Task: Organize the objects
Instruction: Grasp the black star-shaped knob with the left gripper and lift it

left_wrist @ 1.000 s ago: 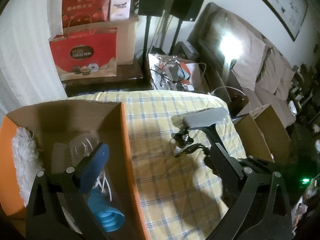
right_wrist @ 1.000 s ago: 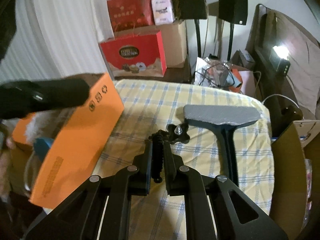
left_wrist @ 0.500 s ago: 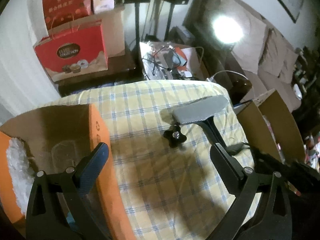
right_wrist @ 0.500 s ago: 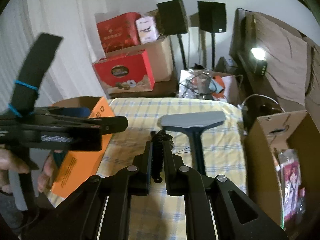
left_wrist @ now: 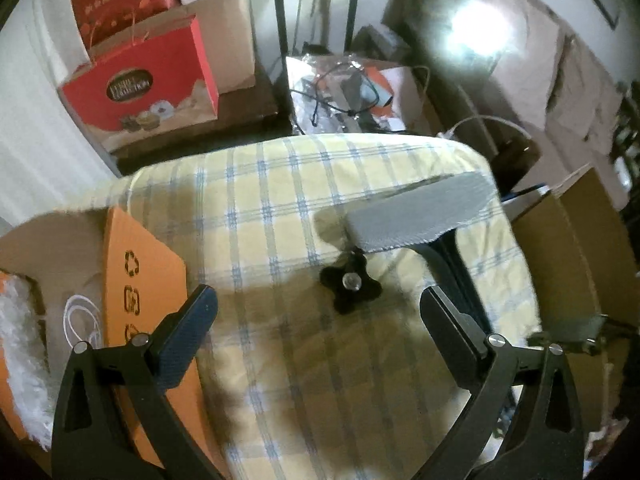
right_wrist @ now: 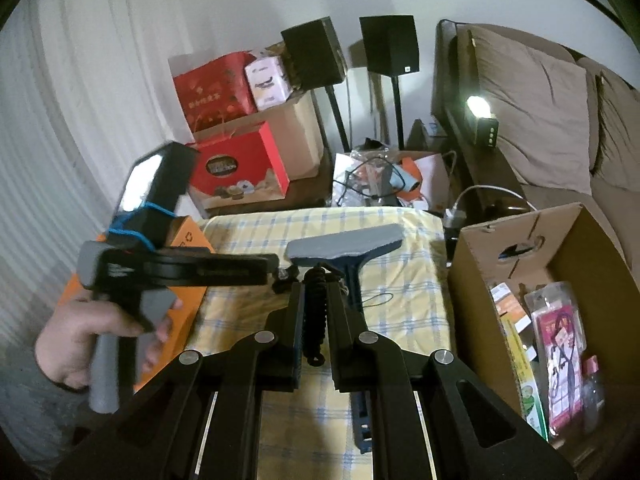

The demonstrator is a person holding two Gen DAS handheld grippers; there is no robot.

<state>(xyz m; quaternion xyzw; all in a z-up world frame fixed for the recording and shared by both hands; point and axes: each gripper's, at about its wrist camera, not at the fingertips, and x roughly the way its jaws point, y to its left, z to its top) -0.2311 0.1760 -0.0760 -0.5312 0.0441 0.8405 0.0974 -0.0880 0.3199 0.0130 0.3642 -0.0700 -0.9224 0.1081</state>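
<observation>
My spread left claw point(left_wrist: 316, 320) points down at the black star knob point(left_wrist: 350, 286) lying just above centre frame, while my right claw point(right_wrist: 316, 334) pinches a black coiled cord point(right_wrist: 314, 316).

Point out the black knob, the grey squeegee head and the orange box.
black knob point(left_wrist: 351, 282): left wrist view, on its centre by the metal screw.
grey squeegee head point(left_wrist: 420, 216): left wrist view, on the middle of its grey face.
orange box point(left_wrist: 140, 280): left wrist view, on its printed orange side.
</observation>
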